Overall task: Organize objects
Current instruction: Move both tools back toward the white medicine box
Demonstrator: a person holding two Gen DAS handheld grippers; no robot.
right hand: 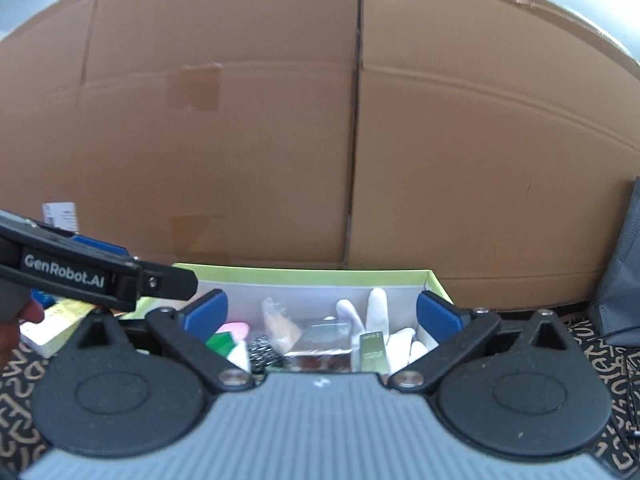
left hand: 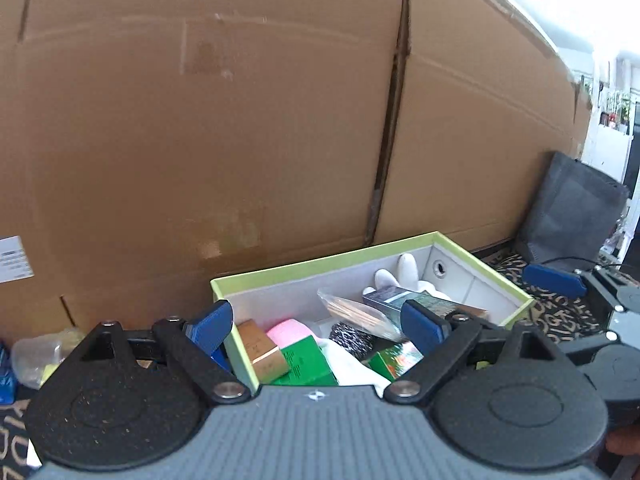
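We hold both tongs, left tongs (left hand: pixel 316 322) and right tongs (right hand: pixel 320 312), spread apart and empty over the green-rimmed box (left hand: pixel 516 294), already crowded with sorted items, while a yellow packet (right hand: pixel 60 324) waits outside.

Both wrist views close, facing cardboard wall (left hand: pixel 240 120), sharing green-rimmed box (right hand: pixel 312 274)
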